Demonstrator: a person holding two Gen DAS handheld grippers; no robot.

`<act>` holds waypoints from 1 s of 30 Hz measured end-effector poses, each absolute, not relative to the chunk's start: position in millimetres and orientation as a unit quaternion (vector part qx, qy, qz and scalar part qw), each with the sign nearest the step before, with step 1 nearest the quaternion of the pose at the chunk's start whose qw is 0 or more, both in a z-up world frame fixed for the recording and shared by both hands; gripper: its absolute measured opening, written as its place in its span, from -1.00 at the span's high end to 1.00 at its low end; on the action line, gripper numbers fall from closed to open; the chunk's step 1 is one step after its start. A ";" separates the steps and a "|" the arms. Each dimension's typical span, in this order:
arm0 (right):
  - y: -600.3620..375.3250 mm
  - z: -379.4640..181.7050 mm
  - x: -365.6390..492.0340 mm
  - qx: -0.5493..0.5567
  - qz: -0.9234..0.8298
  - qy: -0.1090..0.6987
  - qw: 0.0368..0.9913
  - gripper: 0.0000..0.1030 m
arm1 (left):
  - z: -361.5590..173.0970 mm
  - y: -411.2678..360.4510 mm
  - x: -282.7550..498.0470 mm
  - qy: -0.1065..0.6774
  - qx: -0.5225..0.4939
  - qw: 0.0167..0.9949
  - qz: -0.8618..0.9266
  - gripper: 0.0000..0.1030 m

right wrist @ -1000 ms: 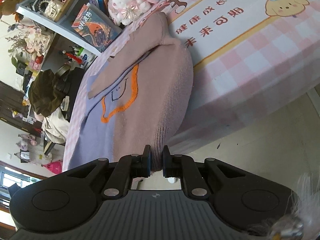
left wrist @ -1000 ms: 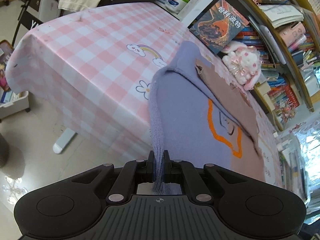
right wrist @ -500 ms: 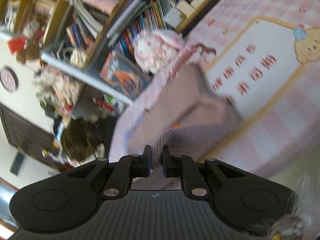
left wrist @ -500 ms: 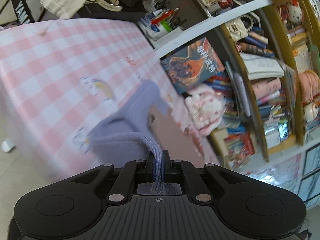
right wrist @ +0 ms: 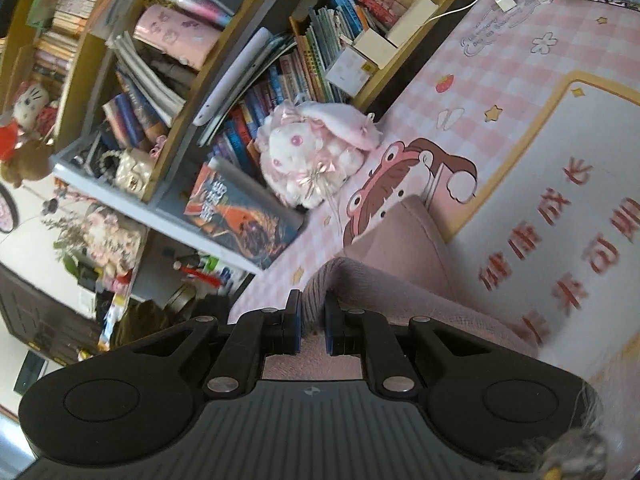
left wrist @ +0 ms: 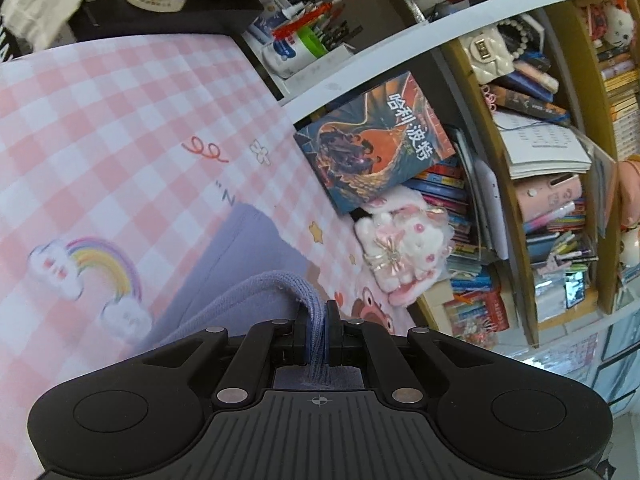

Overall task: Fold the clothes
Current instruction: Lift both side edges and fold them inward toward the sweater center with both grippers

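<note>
Both the left gripper (left wrist: 317, 322) and right gripper (right wrist: 311, 316) clamp the sweater (left wrist: 240, 280) hem mid-fold, the fold unfinished.

The left wrist camera sat just behind the left gripper (left wrist: 317, 322), looking forward and slightly down along it, close over the pink checked tabletop (left wrist: 120, 128) toward the bookshelf (left wrist: 516, 128) at the tabletop's far edge. The right wrist camera sat the same way behind the right gripper (right wrist: 312, 320), low and close to the tabletop (right wrist: 516, 64), facing the same bookshelf (right wrist: 168, 92) with the picture strongly rolled. Both views shared the white-and-pink plush toy (left wrist: 400, 248) (right wrist: 312, 156), the dragon-cover book (left wrist: 376, 140) (right wrist: 240, 216) leaning beside it, and the frog cartoon (left wrist: 370, 304) (right wrist: 376, 196) printed on the tablecloth.
</note>
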State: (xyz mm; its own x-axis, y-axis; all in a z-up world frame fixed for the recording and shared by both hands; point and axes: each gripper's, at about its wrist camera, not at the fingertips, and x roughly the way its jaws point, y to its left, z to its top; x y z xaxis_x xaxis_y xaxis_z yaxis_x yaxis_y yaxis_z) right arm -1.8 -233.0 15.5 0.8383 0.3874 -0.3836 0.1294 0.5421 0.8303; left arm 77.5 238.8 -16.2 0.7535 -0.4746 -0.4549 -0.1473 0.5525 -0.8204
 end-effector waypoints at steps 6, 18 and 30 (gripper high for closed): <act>-228.8 7.2 38.3 0.474 0.056 0.285 0.831 0.81 | -26.3 243.5 111.8 0.356 -0.468 0.805 -0.085 0.91; -244.7 -12.6 90.2 0.461 -0.029 0.307 0.832 0.26 | -35.9 249.9 153.3 0.384 -0.436 0.812 -0.051 -0.19; -168.7 -1.2 104.5 0.035 0.012 0.348 0.937 0.02 | -24.6 206.7 154.8 0.374 -0.151 0.909 -0.103 -0.18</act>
